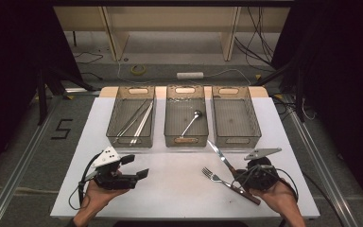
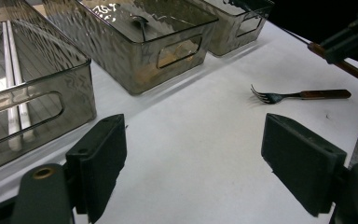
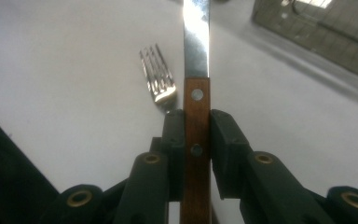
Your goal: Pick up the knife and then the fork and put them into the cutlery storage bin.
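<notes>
light: bright overhead on white bench (image 1: pixel 179 189), room edges dark | glare: knife (image 3: pixel 196 37) blade blown out, sheen on bins (image 2: pixel 144 46) | shadows: soft, short | focus: near claws slightly blurred | grain: mild

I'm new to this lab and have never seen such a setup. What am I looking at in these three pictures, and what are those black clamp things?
A person sits at a white table and holds a hand-operated two-jaw gripper in each hand. The high view looks down from above. The other two pictures come from cameras riding on the grippers, looking along their black jaws.

The left gripper has its jaws wide open over bare table, holding nothing. The right gripper is shut on the wooden handle of a knife, whose blade points toward the bins.

At the far side of the table stand three clear bins. The left bin holds long thin metal utensils, the middle bin holds a spoon, and the right bin looks empty. A fork with a wooden handle lies on the table beside the knife.
</notes>
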Demonstrator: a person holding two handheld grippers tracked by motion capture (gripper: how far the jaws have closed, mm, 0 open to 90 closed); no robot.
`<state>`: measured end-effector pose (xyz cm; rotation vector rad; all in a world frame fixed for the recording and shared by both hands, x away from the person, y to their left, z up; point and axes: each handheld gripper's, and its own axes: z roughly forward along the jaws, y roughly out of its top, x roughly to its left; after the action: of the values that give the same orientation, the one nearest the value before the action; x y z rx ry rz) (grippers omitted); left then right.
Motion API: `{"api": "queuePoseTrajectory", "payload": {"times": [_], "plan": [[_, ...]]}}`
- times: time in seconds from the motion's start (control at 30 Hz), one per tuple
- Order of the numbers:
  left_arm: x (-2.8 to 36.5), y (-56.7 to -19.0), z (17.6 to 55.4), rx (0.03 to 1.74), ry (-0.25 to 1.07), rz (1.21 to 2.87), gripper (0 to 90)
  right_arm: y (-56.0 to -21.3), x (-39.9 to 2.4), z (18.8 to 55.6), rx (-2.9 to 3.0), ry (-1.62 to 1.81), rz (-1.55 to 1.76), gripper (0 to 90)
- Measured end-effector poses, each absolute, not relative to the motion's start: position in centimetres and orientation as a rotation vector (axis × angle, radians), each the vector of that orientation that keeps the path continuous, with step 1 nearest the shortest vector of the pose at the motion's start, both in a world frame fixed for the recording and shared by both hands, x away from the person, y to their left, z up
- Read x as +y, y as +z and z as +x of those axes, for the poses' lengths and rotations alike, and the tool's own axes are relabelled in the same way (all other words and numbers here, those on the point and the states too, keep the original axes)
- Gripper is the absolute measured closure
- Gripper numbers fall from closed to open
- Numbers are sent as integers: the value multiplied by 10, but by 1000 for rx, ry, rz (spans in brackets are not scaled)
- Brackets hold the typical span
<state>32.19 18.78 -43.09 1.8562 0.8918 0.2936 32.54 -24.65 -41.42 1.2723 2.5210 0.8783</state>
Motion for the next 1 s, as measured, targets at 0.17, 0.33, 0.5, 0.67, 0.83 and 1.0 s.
{"api": "queuePoseTrajectory", "payload": {"times": [0.17, 0.33, 0.5, 0.67, 0.83, 1.0], "plan": [[189, -431, 322, 893, 296, 1856, 216, -405, -250, 342, 2481, 909, 1266, 773], [190, -430, 321, 899, 299, 1842, 215, -396, -249, 357, 2456, 936, 1263, 773], [192, -430, 322, 901, 303, 1837, 213, -387, -246, 371, 2438, 956, 1261, 773], [193, -430, 321, 889, 306, 1826, 210, -377, -244, 388, 2416, 975, 1272, 773], [194, -429, 320, 878, 316, 1818, 205, -368, -241, 406, 2395, 997, 1289, 773], [194, -428, 320, 877, 318, 1813, 203, -365, -235, 422, 2390, 994, 1311, 773]]}}
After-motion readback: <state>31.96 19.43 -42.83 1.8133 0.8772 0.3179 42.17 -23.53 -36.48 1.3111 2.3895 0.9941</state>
